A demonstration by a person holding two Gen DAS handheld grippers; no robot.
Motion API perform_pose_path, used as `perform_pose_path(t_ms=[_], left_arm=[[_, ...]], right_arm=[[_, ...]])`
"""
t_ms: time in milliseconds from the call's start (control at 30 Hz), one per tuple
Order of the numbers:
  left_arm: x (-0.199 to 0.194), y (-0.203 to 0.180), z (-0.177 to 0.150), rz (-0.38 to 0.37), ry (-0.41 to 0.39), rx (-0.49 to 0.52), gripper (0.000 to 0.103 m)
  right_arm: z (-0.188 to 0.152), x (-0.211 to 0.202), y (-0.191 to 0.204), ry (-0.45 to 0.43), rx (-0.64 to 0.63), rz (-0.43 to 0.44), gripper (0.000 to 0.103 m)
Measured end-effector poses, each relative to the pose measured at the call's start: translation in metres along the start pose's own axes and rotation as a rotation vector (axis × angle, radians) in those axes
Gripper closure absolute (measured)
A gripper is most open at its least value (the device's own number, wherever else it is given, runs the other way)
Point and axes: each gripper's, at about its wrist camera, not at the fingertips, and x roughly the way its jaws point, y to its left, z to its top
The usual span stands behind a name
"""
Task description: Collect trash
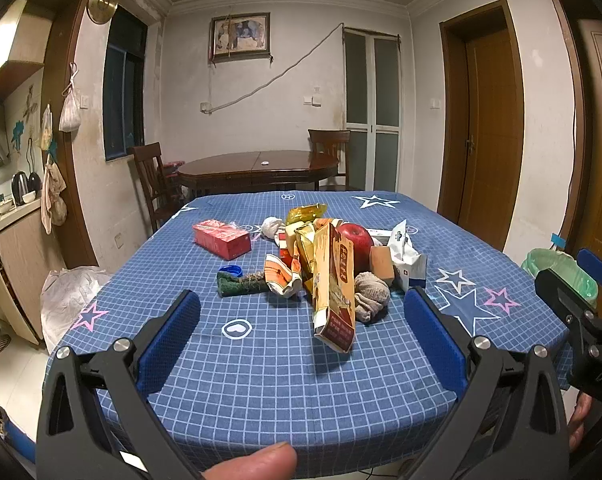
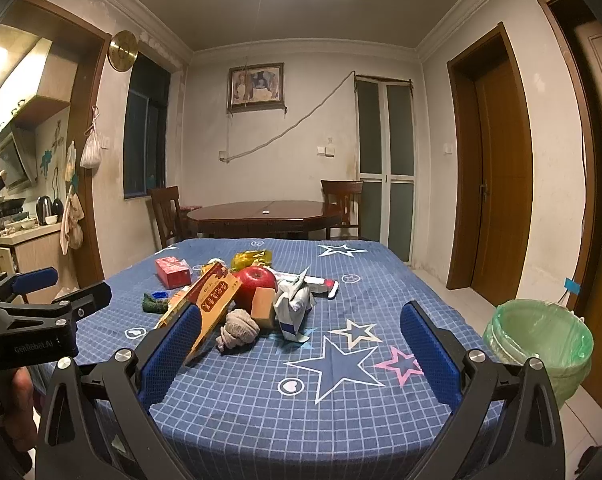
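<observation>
A heap of trash lies mid-table on the blue checked cloth [image 1: 261, 360]: a long orange box [image 1: 335, 292], a red apple [image 1: 355, 240], a beige balled sock [image 1: 371, 294], a crumpled white carton [image 1: 407, 252], a red box [image 1: 221, 238], a blue cap [image 1: 229, 270] and a green scouring pad [image 1: 241, 284]. My left gripper [image 1: 301, 296] hovers open over the near table edge, facing the heap, nothing between its fingers. My right gripper [image 2: 301, 310] is open too, just right of the left one, near the sock [image 2: 237, 330]. A bin with a green liner [image 2: 541, 340] stands off the table's right side.
Behind the table stand a round wooden table [image 1: 257, 168] and two chairs. Brown doors [image 2: 497, 184] line the right wall. On the left are a kitchen counter [image 1: 9, 220] and a white plastic bag [image 1: 69, 296] on the floor.
</observation>
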Motion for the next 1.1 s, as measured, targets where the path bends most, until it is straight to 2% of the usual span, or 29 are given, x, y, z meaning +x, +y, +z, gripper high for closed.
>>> perform_pose_path(t_ms=[1100], left_arm=[[0.0055, -0.0019, -0.0025, -0.001, 0.02, 0.008, 0.005]], right_arm=[[-0.0032, 0.0039, -0.0023, 0.031, 0.004, 0.001, 0.004]])
